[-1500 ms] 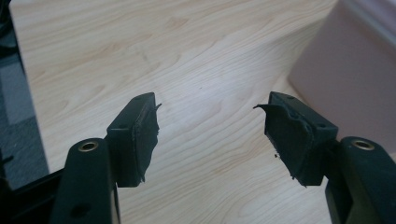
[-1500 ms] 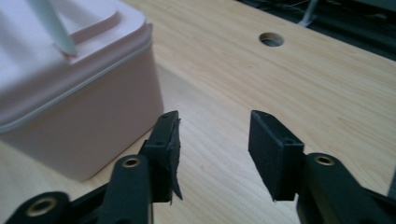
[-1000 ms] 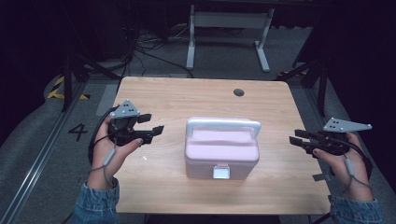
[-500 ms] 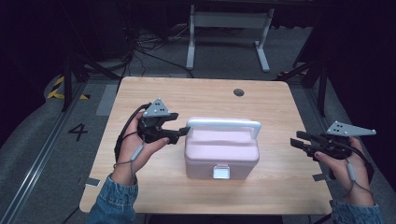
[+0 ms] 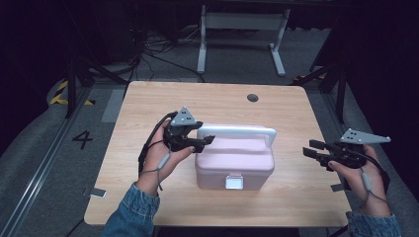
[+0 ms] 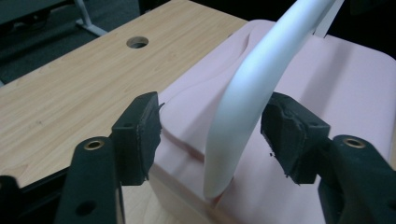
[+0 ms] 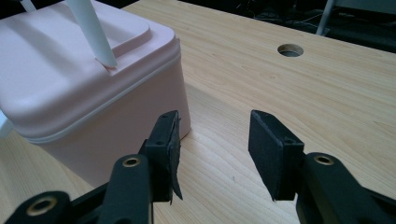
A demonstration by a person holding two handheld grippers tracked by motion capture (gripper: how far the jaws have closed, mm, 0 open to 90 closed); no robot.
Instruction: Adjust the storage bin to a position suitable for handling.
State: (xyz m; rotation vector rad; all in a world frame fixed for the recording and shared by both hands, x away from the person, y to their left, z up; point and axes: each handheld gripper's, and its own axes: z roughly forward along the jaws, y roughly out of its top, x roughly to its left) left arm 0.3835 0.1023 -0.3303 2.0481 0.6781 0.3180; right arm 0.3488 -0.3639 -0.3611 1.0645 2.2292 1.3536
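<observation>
A pink lidded box [image 5: 237, 158] with a white carry handle [image 5: 242, 131] standing up sits in the middle of the wooden table [image 5: 148, 108]. My left gripper [image 5: 207, 140] is at the box's left end. In the left gripper view the handle's leg [image 6: 233, 121] stands between the pads of my left gripper [image 6: 215, 126]. There is a clear gap on one side, and the other pad [image 6: 287, 135] is very near the leg. The jaws have just closed a little but stay open. My right gripper [image 5: 311, 148] hovers open to the right of the box [image 7: 60, 79], with only table between the pads of the right gripper [image 7: 215, 140].
A white latch [image 5: 234, 182] is on the box's front face. A round cable hole [image 5: 252, 98] sits near the table's far edge. A white frame stand [image 5: 242, 29] is on the floor beyond the table. Bare tabletop lies left, right and behind the box.
My left gripper has travelled right from the table's left part to the box, and its jaws now straddle the handle's left leg. The right gripper has stayed put.
</observation>
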